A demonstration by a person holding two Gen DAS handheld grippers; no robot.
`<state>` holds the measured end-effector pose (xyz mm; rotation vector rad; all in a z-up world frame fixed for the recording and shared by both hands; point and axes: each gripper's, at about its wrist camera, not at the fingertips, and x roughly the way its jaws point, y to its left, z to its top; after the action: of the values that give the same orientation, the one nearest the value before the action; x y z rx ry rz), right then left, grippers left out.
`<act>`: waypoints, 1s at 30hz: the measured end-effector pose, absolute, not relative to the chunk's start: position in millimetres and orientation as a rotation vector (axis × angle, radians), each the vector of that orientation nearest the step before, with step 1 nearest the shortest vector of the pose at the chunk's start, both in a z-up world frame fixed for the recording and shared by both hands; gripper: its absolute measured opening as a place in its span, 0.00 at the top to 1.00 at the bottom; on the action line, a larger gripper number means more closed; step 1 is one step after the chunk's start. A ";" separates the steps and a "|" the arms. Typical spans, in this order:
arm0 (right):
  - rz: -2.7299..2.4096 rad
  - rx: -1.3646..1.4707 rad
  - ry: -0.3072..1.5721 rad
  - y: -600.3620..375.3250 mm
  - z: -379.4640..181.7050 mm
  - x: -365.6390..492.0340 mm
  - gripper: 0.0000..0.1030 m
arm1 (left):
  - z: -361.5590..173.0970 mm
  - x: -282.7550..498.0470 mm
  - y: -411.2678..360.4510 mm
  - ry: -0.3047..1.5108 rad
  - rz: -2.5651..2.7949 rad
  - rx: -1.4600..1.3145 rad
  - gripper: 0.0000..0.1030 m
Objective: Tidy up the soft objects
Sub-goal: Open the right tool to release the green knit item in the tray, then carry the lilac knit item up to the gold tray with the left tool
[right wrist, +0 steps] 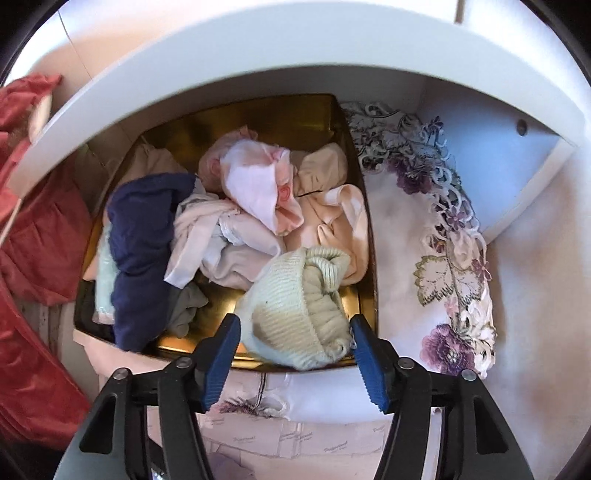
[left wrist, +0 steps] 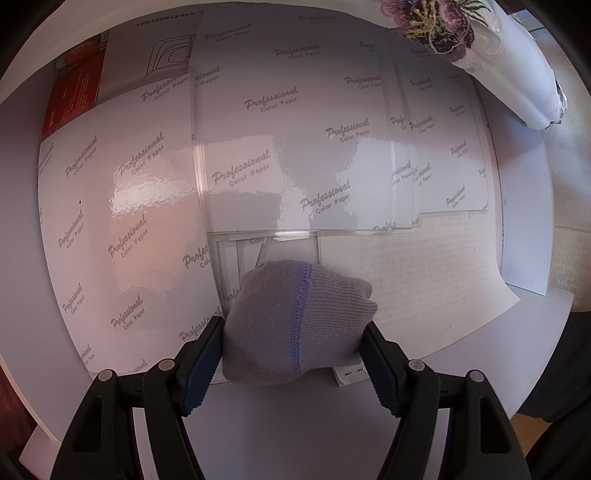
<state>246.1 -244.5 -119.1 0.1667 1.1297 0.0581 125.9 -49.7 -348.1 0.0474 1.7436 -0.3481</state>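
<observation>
White counter (left wrist: 535, 321) almost wholly papered over: glossy sheets (left wrist: 155, 206) printed "Professional Color Paper", overlapping in stacks, window glare across the middle. A printed text page (left wrist: 424, 273) at the near right, one corner hanging past the sheet beneath. A red booklet (left wrist: 70, 99) at the far left. An embroidered cloth (left wrist: 454, 33) with purple flowers lying over the far right corner.

Left claw (left wrist: 295, 343) pointing steeply down, spread wide yet pinching a grey rolled sock (left wrist: 295, 321), both blue pads pressed into its sides; sock resting on the paper near the counter's near edge.

In the right wrist view, a gold tin box (right wrist: 258, 118) inside a white cubby (right wrist: 295, 48), piled with soft things: a navy garment (right wrist: 144, 251) at the left, pink and cream pieces (right wrist: 266, 192) in the middle. Pale green knitted sock (right wrist: 295, 310) lying at the box's near right corner, partly over the rim. Right claw (right wrist: 295, 354) spread, pads flanking that sock without clearly pressing it. Embroidered cloth (right wrist: 443, 258) filling the gap right of the box; red fabric (right wrist: 40, 236) crowding the left. Little free space around the box; open room only above it.
</observation>
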 end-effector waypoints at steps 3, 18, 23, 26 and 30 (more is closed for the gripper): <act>0.050 0.169 1.106 -249.7 -113.4 229.4 0.33 | -347.9 125.8 -49.8 1.744 -0.347 0.047 0.29; -0.105 0.203 1.349 -264.0 -194.6 136.2 0.27 | -342.6 126.4 -44.2 1.722 -0.353 0.036 0.32; -0.144 0.145 1.468 -258.0 -233.8 126.3 0.27 | -332.2 128.5 -39.4 1.677 -0.342 0.065 0.38; -0.164 0.126 1.501 -257.4 -247.7 123.3 0.27 | -326.7 130.0 -35.9 1.659 -0.332 0.058 0.39; -0.164 0.127 1.534 -256.7 -260.2 121.3 0.27 | -317.1 133.4 -30.9 1.617 -0.308 0.073 0.39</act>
<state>121.3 -256.7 -260.2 0.1268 1.5339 -0.1638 133.4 -30.9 -317.1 0.0730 1.6169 -0.3081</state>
